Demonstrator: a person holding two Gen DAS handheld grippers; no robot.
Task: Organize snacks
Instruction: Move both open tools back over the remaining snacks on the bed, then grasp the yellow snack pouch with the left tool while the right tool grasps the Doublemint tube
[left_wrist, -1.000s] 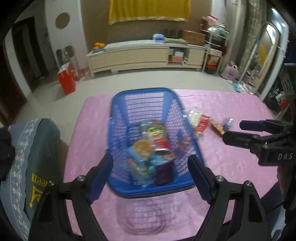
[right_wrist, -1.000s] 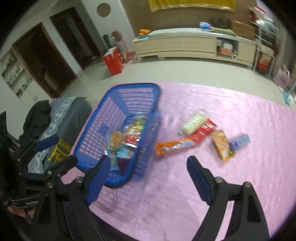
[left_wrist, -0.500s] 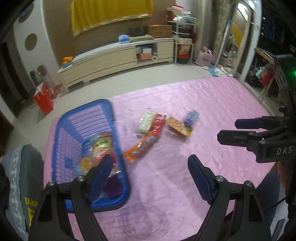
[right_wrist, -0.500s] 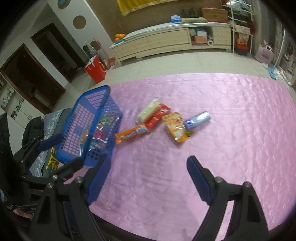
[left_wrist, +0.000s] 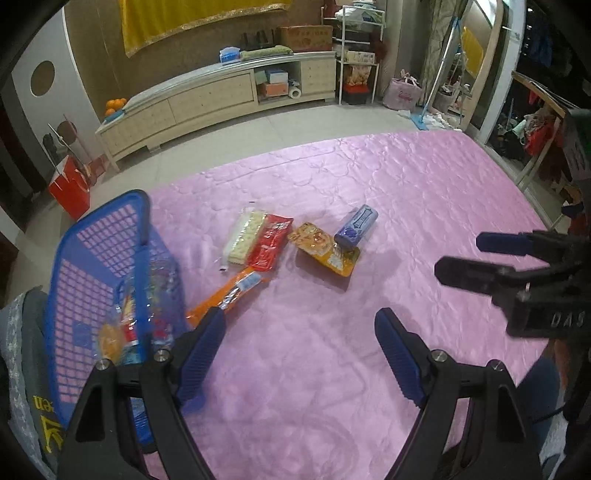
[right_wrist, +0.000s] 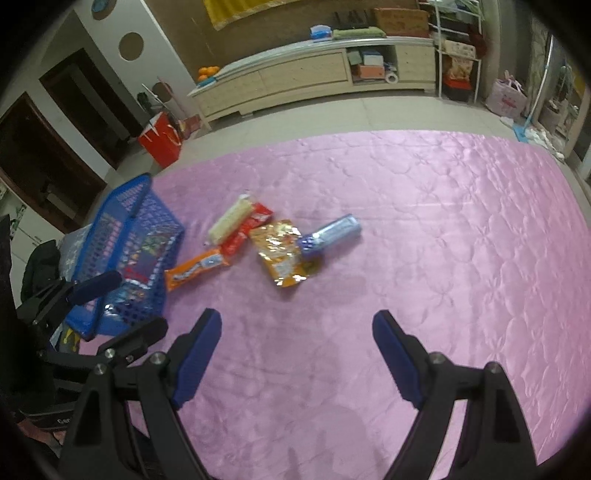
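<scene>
A blue mesh basket (left_wrist: 99, 258) (right_wrist: 147, 218) holding several snack packs stands at the left of the pink table. Loose on the cloth beside it lie an orange bar (left_wrist: 229, 291) (right_wrist: 195, 267), a pale cracker pack (left_wrist: 245, 236) (right_wrist: 231, 219), a red packet (left_wrist: 271, 242) (right_wrist: 245, 230), an orange-gold pouch (left_wrist: 323, 249) (right_wrist: 282, 254) and a blue-purple tube (left_wrist: 356, 225) (right_wrist: 330, 232) resting on the pouch's edge. My left gripper (left_wrist: 299, 325) is open and empty, hovering short of the snacks. My right gripper (right_wrist: 297, 326) is open and empty too, nearer than the pouch.
The pink quilted cloth (right_wrist: 443, 229) covers the table out to the right. A grey garment (left_wrist: 26, 369) hangs at the table's left edge. Beyond the table are a tiled floor, a long low cabinet (left_wrist: 207, 99) and a red box (left_wrist: 70, 188).
Both grippers have swung right, away from over the basket; the basket has slid to the left of both views and the loose snacks have come to the middle. Both jaws stayed open.
</scene>
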